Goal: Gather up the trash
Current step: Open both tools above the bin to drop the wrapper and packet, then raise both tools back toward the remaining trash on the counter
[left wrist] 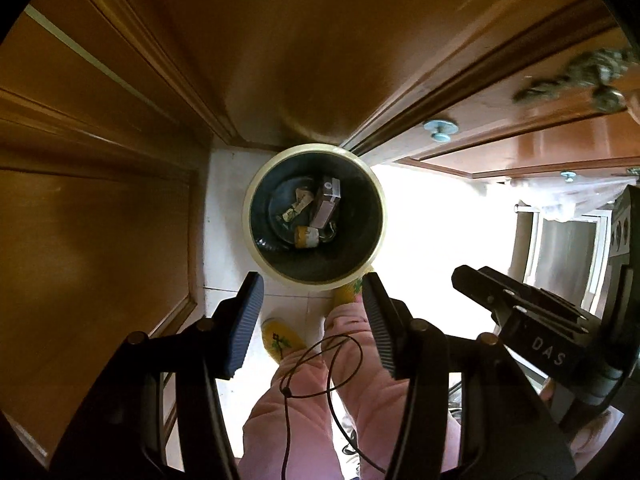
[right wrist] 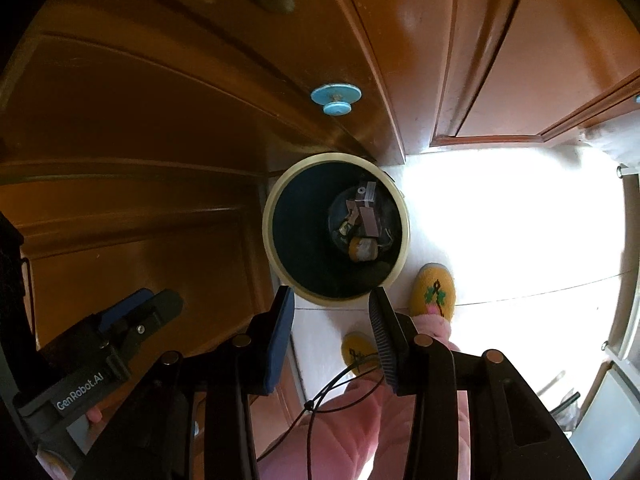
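A round trash bin (left wrist: 256,248) with a cream rim and dark inside stands on the white floor below both grippers. It also shows in the right wrist view (right wrist: 272,248). Inside lie a brown box (left wrist: 326,204), a small yellow bottle (left wrist: 306,237) and crumpled scraps (left wrist: 294,208); the box (right wrist: 366,216) and bottle (right wrist: 362,250) show in the right view too. My left gripper (left wrist: 314,286) is open and empty above the bin's near rim. My right gripper (right wrist: 332,300) is open and empty above it as well, and shows in the left view (left wrist: 484,280).
Wooden cabinet doors (left wrist: 100,220) stand close on the left and behind the bin, with blue knobs (right wrist: 336,98). The person's pink trousers (left wrist: 304,400) and yellow slippers (right wrist: 434,288) are beside the bin. A thin black cord (left wrist: 320,364) hangs below the grippers.
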A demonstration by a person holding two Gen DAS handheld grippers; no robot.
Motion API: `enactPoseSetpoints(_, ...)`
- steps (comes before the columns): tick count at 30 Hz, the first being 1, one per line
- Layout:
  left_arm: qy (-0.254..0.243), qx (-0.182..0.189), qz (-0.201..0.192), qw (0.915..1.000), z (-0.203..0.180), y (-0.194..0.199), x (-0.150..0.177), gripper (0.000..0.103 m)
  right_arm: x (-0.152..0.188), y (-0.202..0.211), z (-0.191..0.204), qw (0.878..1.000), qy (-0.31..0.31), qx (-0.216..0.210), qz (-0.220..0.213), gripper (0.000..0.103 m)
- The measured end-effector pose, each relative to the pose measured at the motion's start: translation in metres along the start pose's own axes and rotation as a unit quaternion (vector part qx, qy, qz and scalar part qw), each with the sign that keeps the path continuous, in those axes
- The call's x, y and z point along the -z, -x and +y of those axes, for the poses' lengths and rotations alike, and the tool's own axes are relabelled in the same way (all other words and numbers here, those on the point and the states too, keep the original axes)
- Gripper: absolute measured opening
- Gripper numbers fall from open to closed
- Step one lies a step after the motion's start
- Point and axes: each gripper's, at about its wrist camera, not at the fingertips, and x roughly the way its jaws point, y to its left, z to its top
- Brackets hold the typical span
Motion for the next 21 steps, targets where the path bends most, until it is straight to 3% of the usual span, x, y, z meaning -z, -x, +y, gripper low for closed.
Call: enactPoseSetpoints(21,-0.094,-0.013,-0.092,0.9913,-0.032,0.199,0.052,0.048,0.074,0.159,0.092,0.996,0.058,-0.015,-0.073,0.039)
